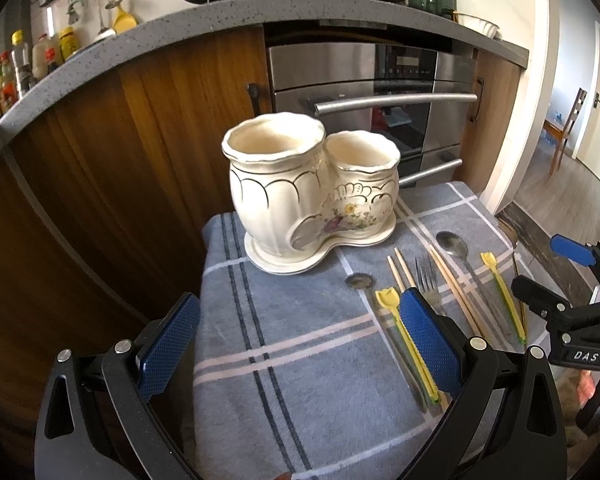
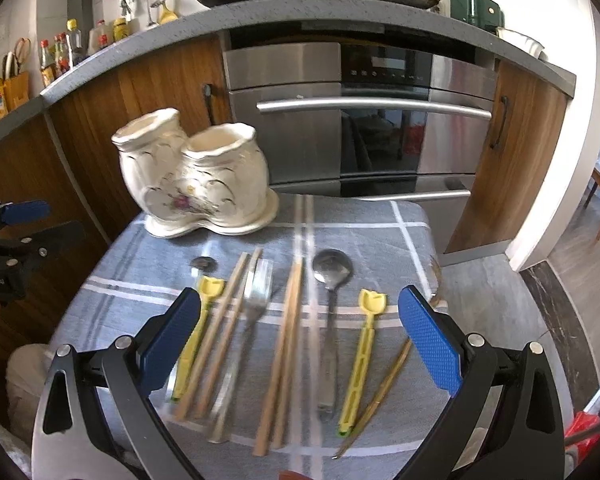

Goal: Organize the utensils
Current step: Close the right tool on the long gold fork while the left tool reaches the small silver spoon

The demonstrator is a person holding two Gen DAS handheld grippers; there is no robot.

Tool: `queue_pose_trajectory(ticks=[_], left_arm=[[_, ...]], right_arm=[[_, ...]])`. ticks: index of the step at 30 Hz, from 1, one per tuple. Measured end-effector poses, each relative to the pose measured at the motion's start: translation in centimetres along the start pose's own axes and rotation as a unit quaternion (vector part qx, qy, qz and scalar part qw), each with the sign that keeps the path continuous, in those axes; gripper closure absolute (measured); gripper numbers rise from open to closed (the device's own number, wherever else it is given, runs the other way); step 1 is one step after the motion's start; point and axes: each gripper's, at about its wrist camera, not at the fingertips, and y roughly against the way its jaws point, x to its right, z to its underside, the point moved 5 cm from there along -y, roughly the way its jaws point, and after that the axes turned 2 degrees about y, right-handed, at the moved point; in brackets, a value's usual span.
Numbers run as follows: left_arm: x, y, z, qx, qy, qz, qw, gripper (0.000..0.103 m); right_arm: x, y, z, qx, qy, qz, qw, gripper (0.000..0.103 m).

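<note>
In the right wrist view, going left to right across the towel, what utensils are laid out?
Yellow tulip-tipped pick → wooden chopstick pair → fork → second chopstick pair → metal spoon → second yellow pick → thin brass-colored stick. A small dark spoon bowl near the holder is left out, since its handle is hidden.

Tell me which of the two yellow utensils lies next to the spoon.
The right-hand yellow utensil, just right of the spoon. The other yellow one lies at the row's left end, beside chopsticks.

Utensils (image 2: 284, 344) lie side by side before the empty two-cup ceramic holder (image 2: 196, 176).
</note>
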Motion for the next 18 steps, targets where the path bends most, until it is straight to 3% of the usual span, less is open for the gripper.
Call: queue_pose_trajectory(ticks=[7,15,18], left_arm=[[0.2,-3.7,1.0,-0.014,0.001,0.002,0.9999,0.004],[1.6,-5.8,2.6,-0.02,-0.023,0.038,0.9988,0.004],[1.9,-6.4,2.9,-0.025,-0.029,0.042,0.9984,0.004]], right_arm=[[4.1,-2.3,1.3,-0.029,-0.011,0.037,0.999,0.006],[6.9,-3.5,2.4,-0.057,-0.026,0.047,0.997,0.006],[7.5,-3.9,2.4,-0.064,-0.023,0.056,0.996,0.016]])
